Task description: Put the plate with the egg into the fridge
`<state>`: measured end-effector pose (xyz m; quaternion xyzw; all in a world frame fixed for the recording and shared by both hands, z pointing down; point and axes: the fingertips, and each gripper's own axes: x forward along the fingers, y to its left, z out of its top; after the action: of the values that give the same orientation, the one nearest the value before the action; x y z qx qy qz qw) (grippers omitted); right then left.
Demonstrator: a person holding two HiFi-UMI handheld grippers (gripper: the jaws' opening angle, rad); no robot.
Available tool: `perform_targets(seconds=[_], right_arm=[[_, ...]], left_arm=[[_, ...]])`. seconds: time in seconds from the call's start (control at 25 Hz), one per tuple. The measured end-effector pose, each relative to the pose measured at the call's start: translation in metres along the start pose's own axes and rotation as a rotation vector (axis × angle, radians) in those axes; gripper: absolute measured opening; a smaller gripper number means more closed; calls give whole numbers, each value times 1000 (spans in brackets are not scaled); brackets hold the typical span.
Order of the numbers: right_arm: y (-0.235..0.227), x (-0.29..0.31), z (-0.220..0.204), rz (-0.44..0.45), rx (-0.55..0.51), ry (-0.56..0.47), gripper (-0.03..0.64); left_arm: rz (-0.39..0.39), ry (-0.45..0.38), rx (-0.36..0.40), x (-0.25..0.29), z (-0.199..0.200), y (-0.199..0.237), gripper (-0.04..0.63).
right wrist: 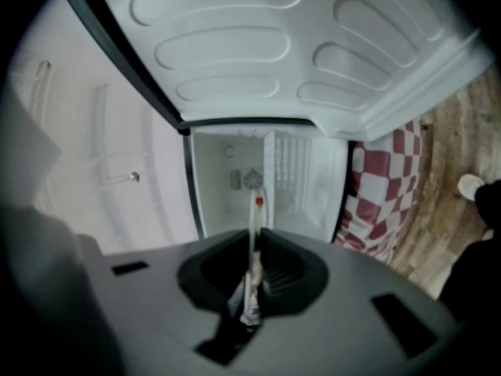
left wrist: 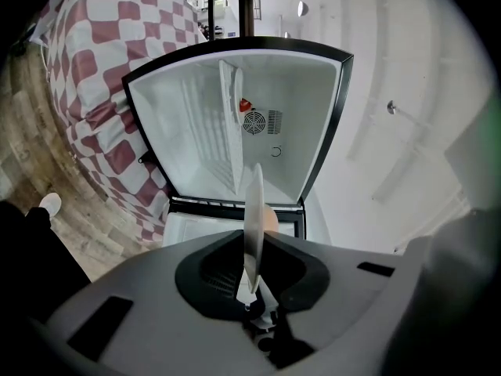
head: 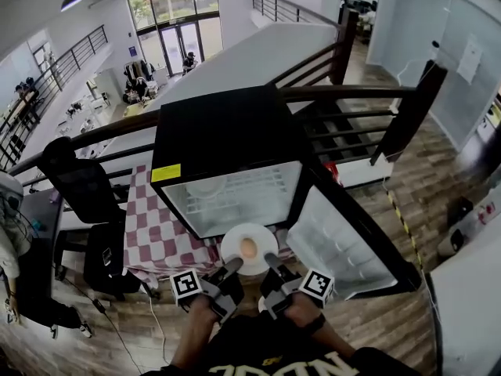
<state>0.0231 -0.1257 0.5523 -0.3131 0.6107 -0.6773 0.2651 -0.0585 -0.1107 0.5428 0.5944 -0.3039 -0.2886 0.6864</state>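
A white plate (head: 235, 242) carrying a brown egg (head: 248, 247) hangs level just in front of the open black mini fridge (head: 227, 131). My left gripper (head: 232, 268) is shut on the plate's near-left rim and my right gripper (head: 272, 263) on its near-right rim. The left gripper view has the plate (left wrist: 254, 206) edge-on between the jaws, the egg (left wrist: 271, 219) peeking out beside it, and the white fridge interior (left wrist: 203, 124) beyond. Seen from the right gripper view, the plate rim (right wrist: 253, 225) is pinched between the jaws, facing the fridge cavity (right wrist: 235, 171).
The fridge door (head: 344, 241) stands swung open to the right. A red-and-white checked cloth (head: 156, 218) covers the table under the fridge. An office chair (head: 82, 186) and a person (head: 16, 249) are at the left; a dark railing (head: 352, 92) runs behind.
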Motion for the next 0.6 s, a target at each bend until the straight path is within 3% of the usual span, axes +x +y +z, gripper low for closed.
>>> perform_targets(seconds=[0.2, 0.4, 0.6], right_arm=[[0, 3, 17, -15, -13, 3, 31], [-3, 15, 33, -32, -103, -43, 31], [-7, 36, 45, -96, -150, -75, 31]], left_arm=[[6, -7, 0, 17, 2, 2, 48], [4, -3, -35, 33, 9, 9, 48], [-10, 8, -64, 49, 35, 13, 48]])
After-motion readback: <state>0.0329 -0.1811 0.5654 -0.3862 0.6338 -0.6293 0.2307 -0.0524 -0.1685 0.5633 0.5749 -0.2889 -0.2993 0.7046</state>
